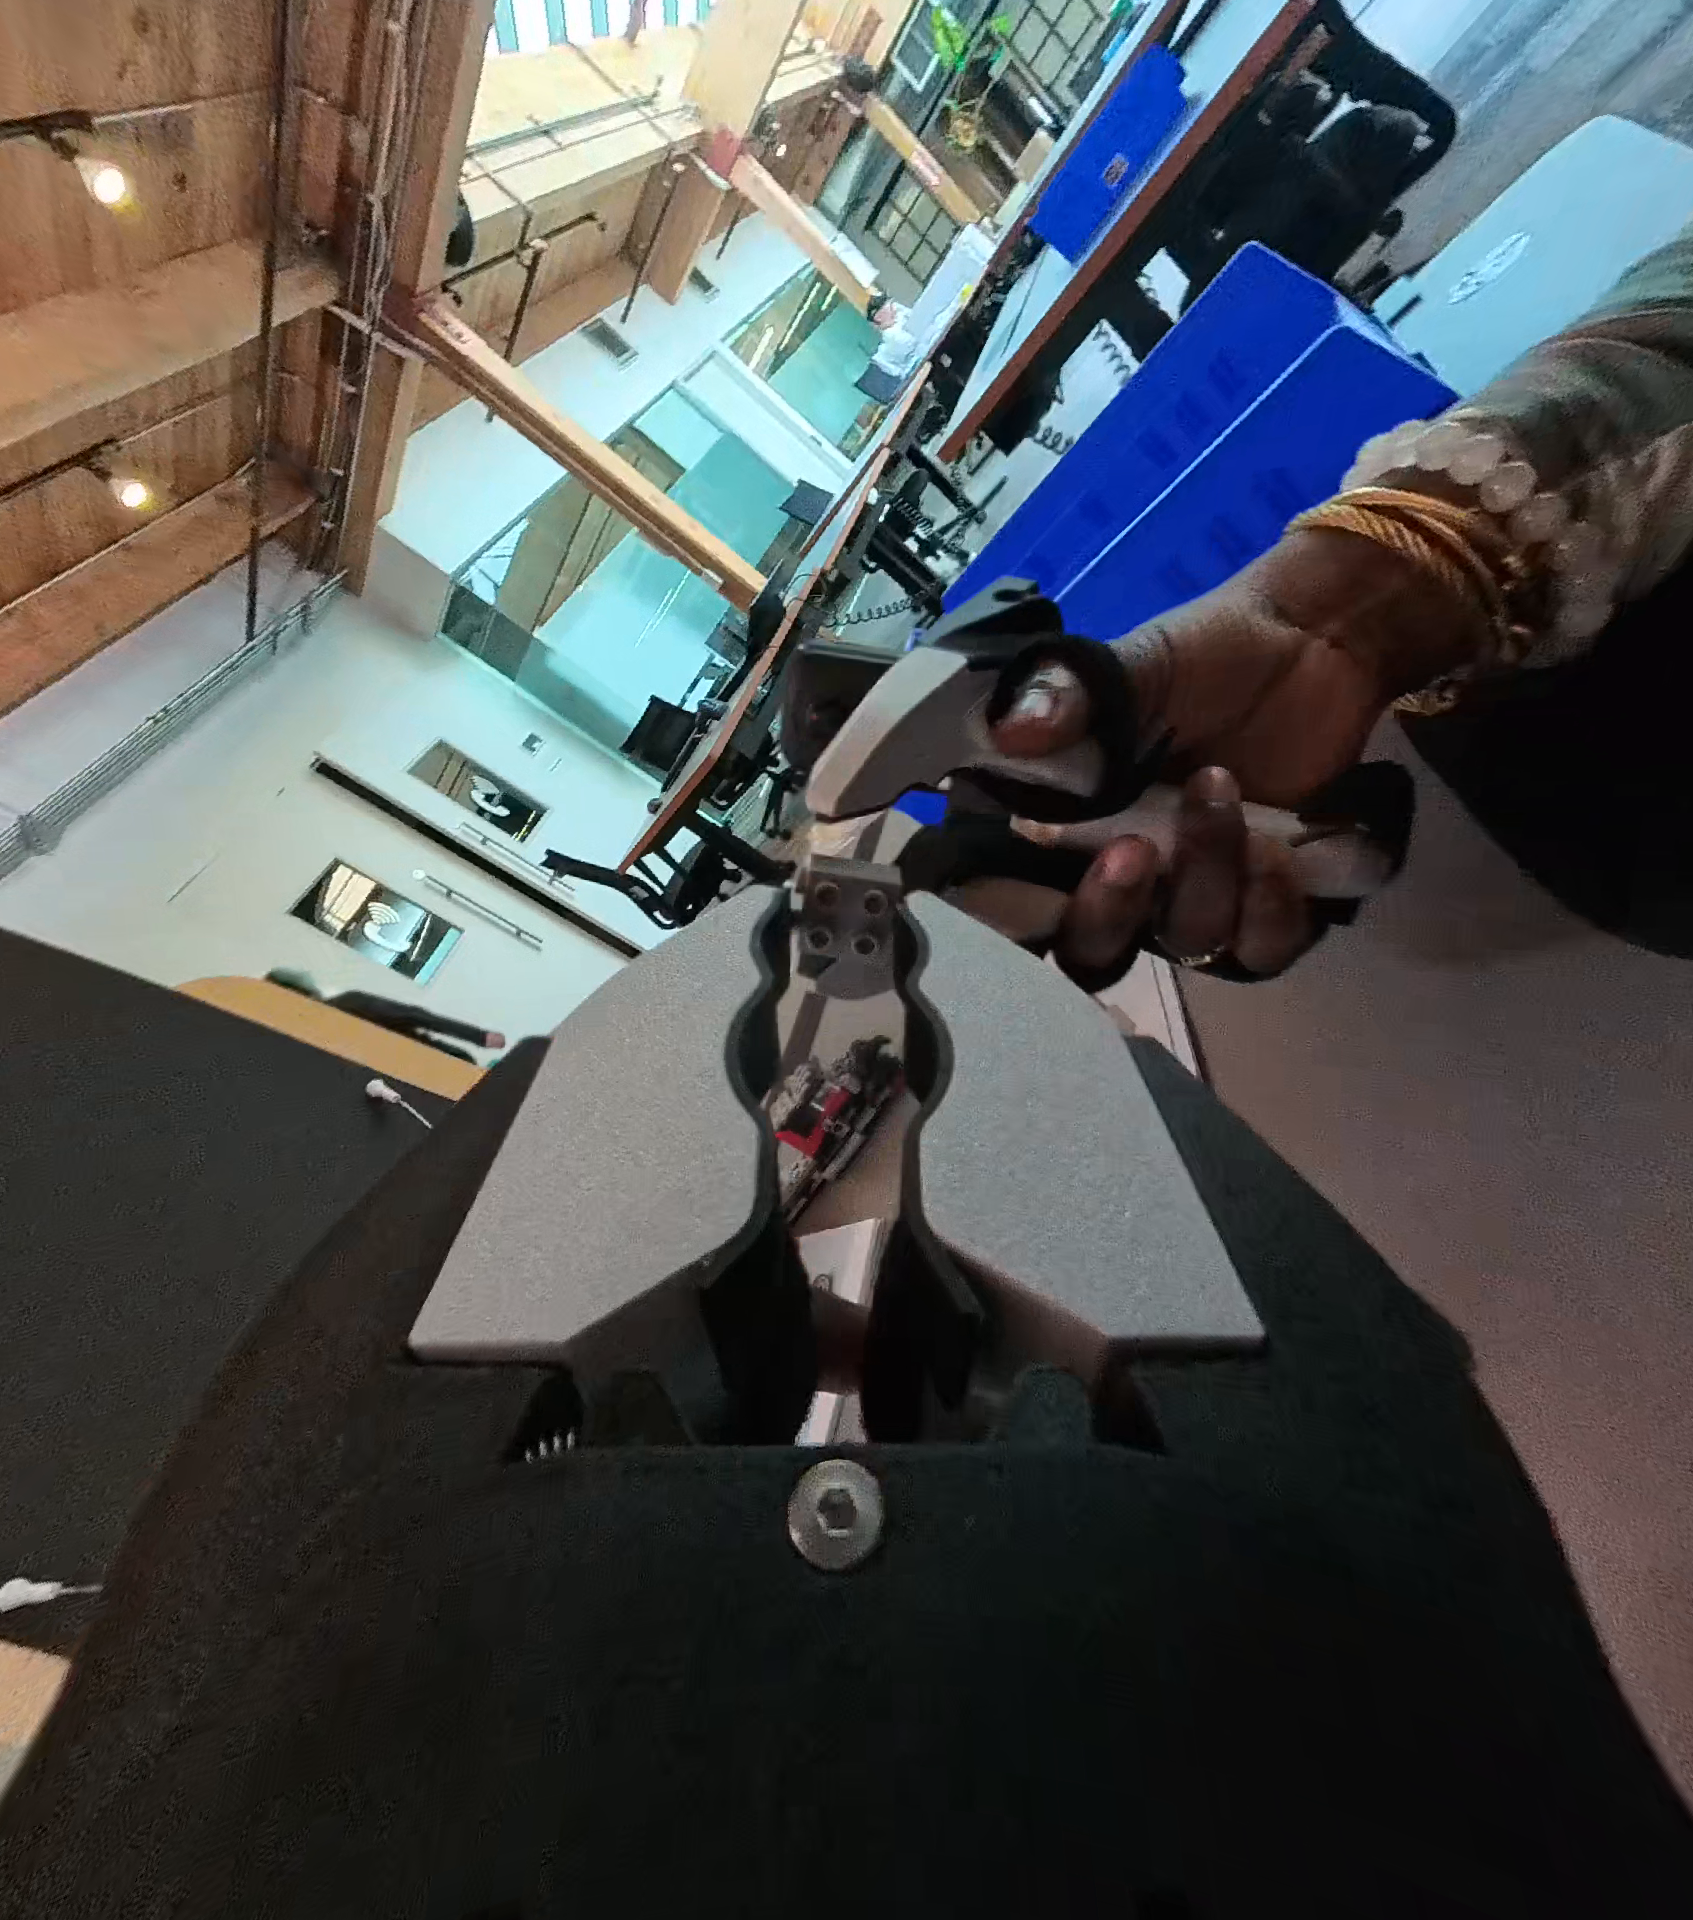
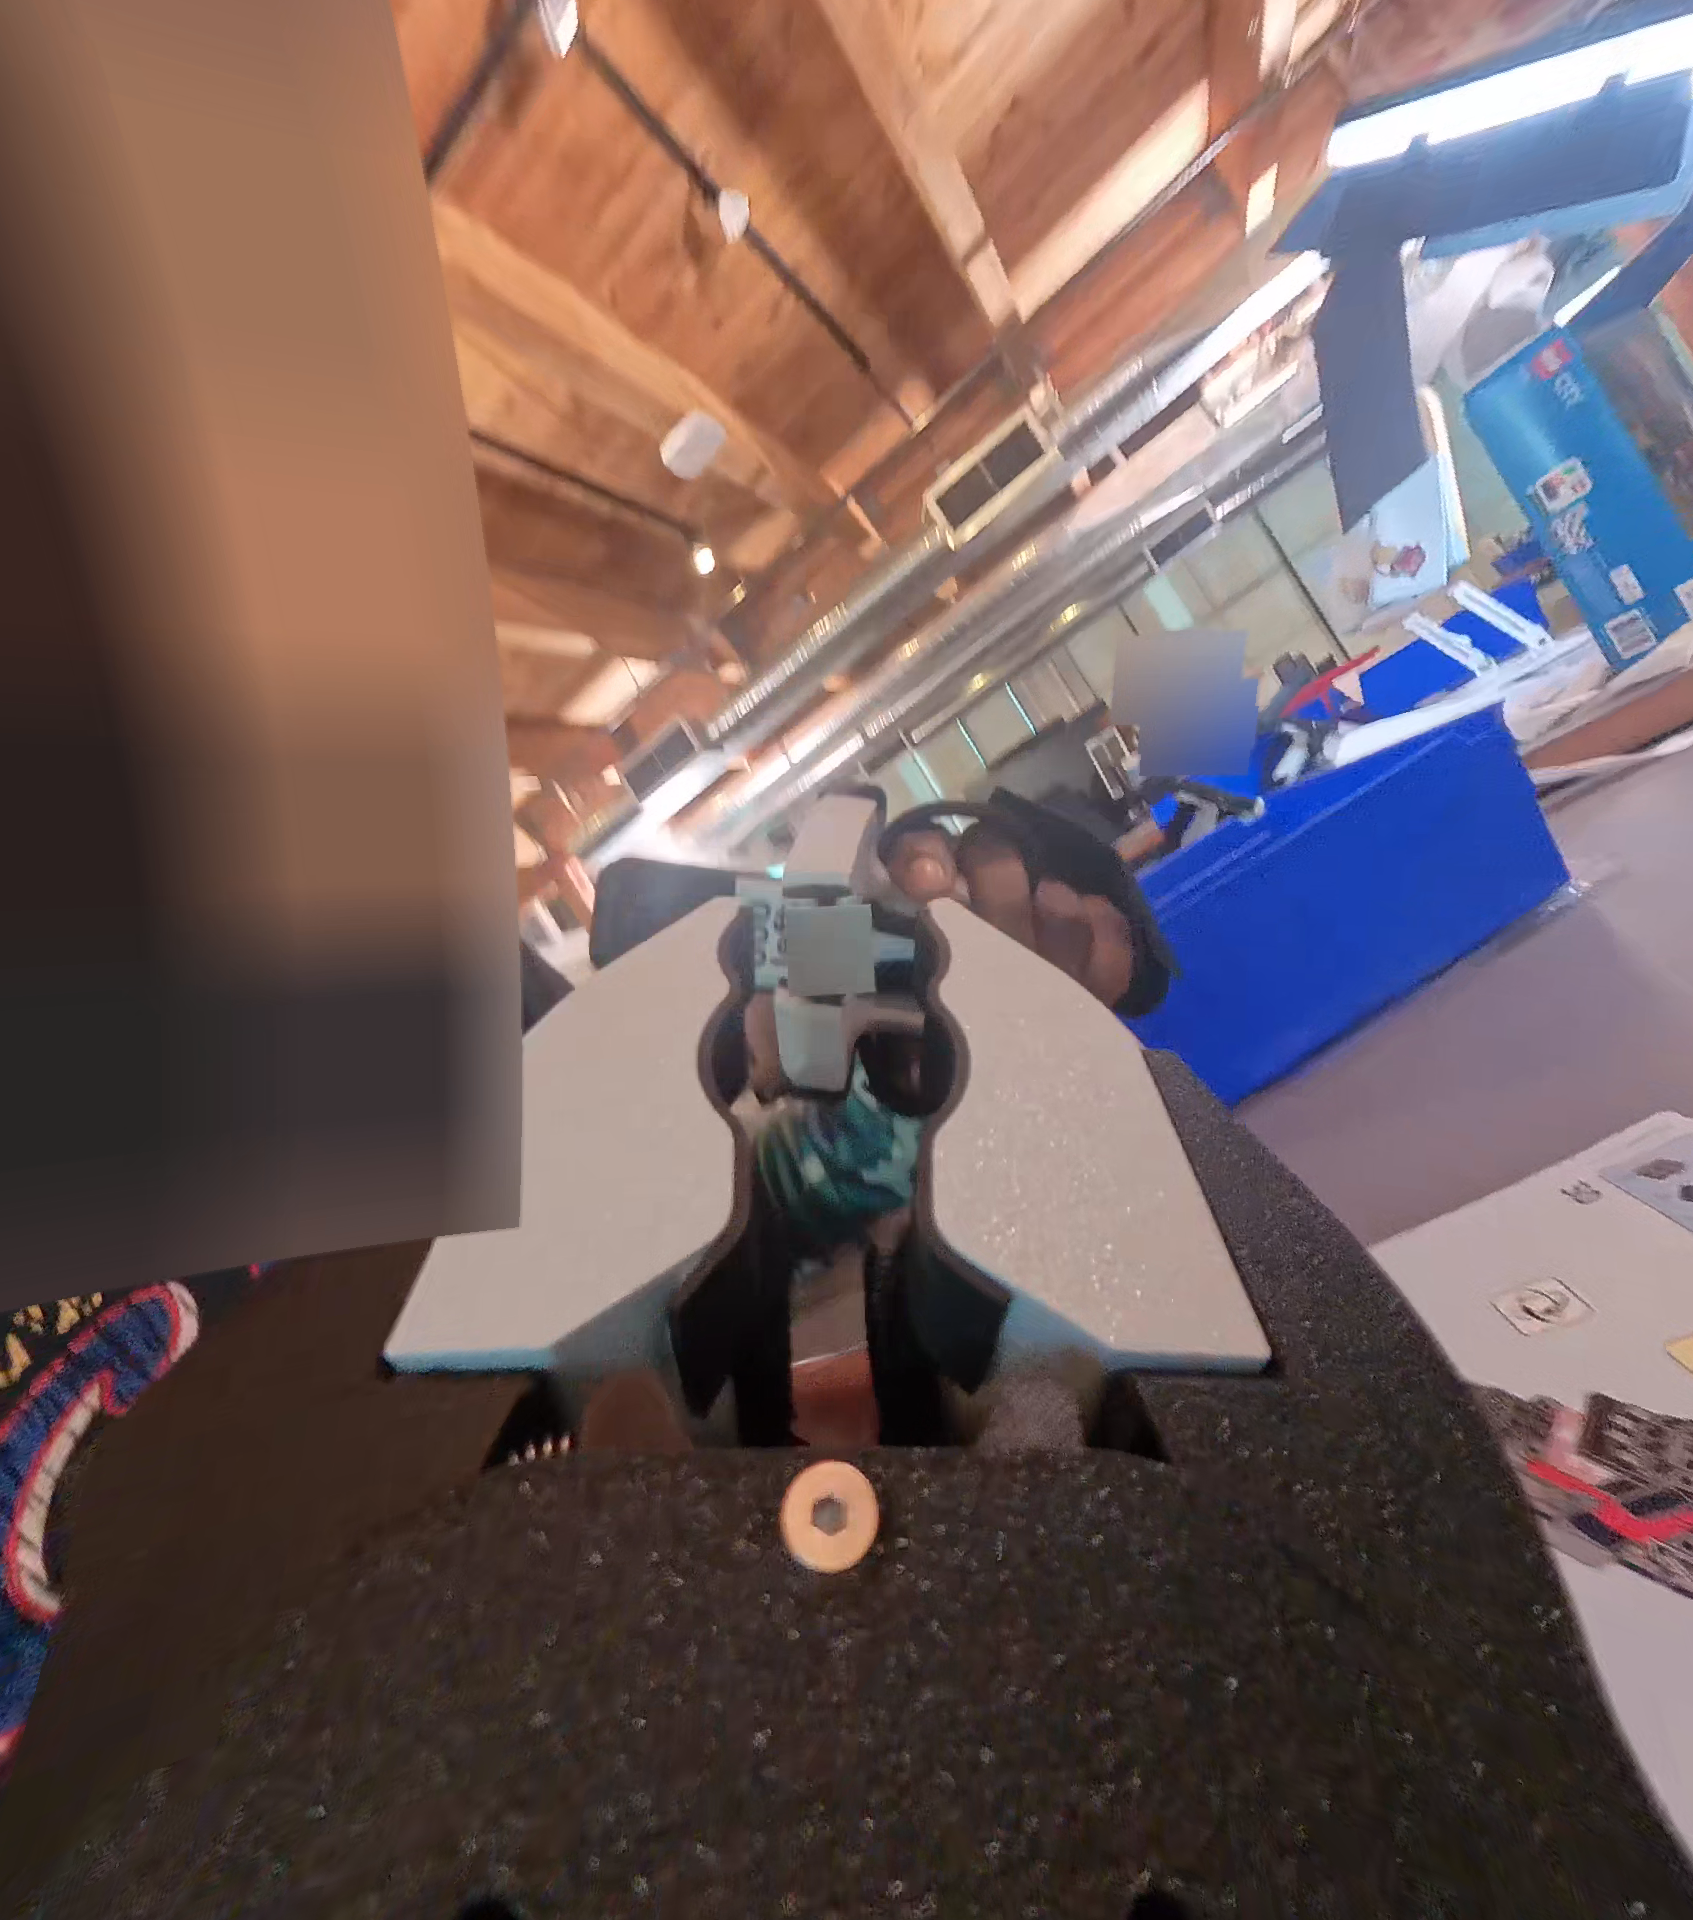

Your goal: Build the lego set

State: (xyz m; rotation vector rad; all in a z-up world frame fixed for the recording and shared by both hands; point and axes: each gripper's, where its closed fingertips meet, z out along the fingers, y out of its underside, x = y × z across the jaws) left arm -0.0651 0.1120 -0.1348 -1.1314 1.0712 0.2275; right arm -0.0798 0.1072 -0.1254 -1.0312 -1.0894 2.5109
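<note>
My left gripper point(image 1: 844, 914) is shut on a small grey lego piece point(image 1: 847, 935) whose underside with four holes faces the camera. The right gripper point(image 1: 821, 818), held by a hand, comes in from the right with its tips closed together at the piece's top edge. In the right wrist view, my right gripper point(image 2: 826, 935) is closed on a cluster of grey lego pieces point(image 2: 821, 961), and the left gripper point(image 2: 831, 831) and its hand meet it from behind. Both are lifted off the table. How the pieces join is hidden.
A red and black partial lego build point(image 1: 837, 1101) shows between the left fingers. An open instruction booklet point(image 2: 1600, 1351) lies at the right on the table point(image 2: 1600, 935). Blue bins point(image 2: 1341, 904) point(image 1: 1185, 468) and a lego box point(image 2: 1600, 499) stand farther back. A black mat point(image 1: 94, 1143) lies at the left.
</note>
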